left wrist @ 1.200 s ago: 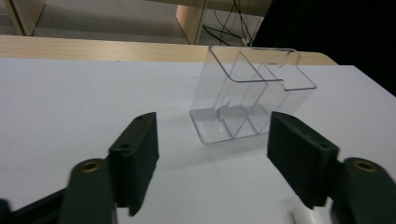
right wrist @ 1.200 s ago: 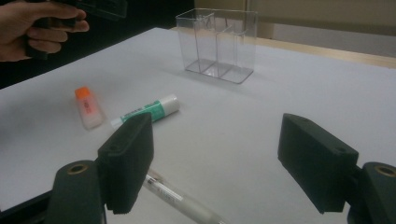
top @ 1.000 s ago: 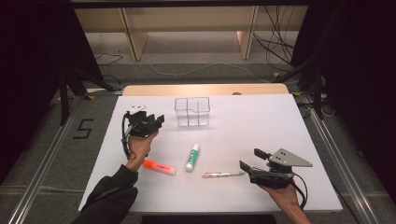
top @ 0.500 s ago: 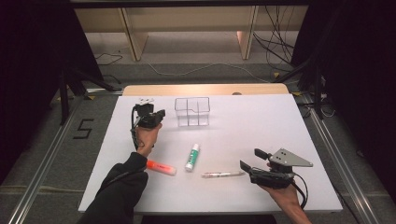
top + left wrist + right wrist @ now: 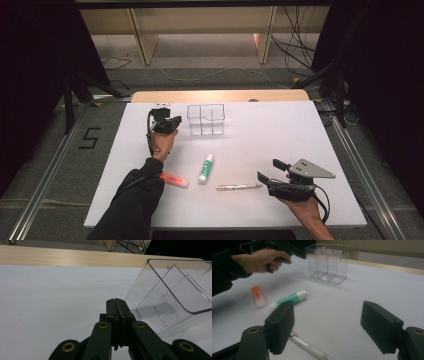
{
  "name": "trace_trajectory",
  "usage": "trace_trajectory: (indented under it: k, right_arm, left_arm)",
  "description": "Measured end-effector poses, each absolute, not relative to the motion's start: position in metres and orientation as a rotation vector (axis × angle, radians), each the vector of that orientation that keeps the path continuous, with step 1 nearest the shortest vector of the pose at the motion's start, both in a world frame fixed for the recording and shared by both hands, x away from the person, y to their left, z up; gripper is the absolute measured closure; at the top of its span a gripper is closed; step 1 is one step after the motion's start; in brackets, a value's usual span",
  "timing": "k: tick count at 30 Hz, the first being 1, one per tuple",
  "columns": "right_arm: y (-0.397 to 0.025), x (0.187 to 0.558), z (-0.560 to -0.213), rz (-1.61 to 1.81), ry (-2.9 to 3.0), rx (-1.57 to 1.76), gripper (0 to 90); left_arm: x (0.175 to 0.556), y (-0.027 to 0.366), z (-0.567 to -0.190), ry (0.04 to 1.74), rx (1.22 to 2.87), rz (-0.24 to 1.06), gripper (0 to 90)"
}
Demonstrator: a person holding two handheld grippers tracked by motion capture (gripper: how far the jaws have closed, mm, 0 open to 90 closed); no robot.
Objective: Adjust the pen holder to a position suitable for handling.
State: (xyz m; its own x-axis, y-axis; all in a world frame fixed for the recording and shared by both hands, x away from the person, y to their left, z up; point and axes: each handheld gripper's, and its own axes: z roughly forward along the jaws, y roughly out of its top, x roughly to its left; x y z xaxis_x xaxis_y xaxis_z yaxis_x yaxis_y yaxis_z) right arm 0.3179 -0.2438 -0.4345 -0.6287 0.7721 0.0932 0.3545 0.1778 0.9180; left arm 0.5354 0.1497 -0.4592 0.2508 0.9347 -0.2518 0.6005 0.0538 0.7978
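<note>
Here my left gripper (image 5: 167,123) hangs just beside the left wall of the clear three-compartment organizer (image 5: 206,119), near the far edge of the white table (image 5: 280,135); its jaws are pressed together on nothing, as the left gripper view confirms. My right gripper (image 5: 265,172) rests near the front right corner of the surface, jaws spread wide, with the clear pen (image 5: 238,187) lying just in front of them, its barrel passing under the nearer jaw in the right gripper view.

Judged from the layout, the work of filling the organizer has barely begun. All of its compartments look empty. Three items lie loose on the front half of the surface: the orange-capped tube (image 5: 175,180) toward the front left, the green-and-white glue stick (image 5: 205,168) beside it, and the pen to their right. The pen looks like the likeliest next pick, since my open jaws already face it.

The table is matt white, with a pale wooden strip (image 5: 220,95) along its far edge. Metal rails run on the floor along both sides, and a "5" is marked on the floor at the left. Beyond stand wooden shelf legs, loose cables and dark curtains.
</note>
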Motion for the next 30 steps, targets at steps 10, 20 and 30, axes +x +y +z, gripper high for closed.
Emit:
trace_trajectory:
  k: [10,20,30]
  right_arm:
    - [-0.243,0.317,-0.434,1.455,2.068,1.048,24.8]
    - [-0.242,0.317,-0.434,1.463,2.074,1.044,23.6]
    - [-0.242,0.317,-0.434,1.464,2.072,1.046,23.8]
  left_arm:
    - [0.537,0.134,-0.464,1.435,1.657,0.437,89.5]
    - [0.539,0.132,-0.464,1.444,1.657,0.428,89.5]
    - [0.541,0.123,-0.463,1.45,1.658,0.404,89.5]
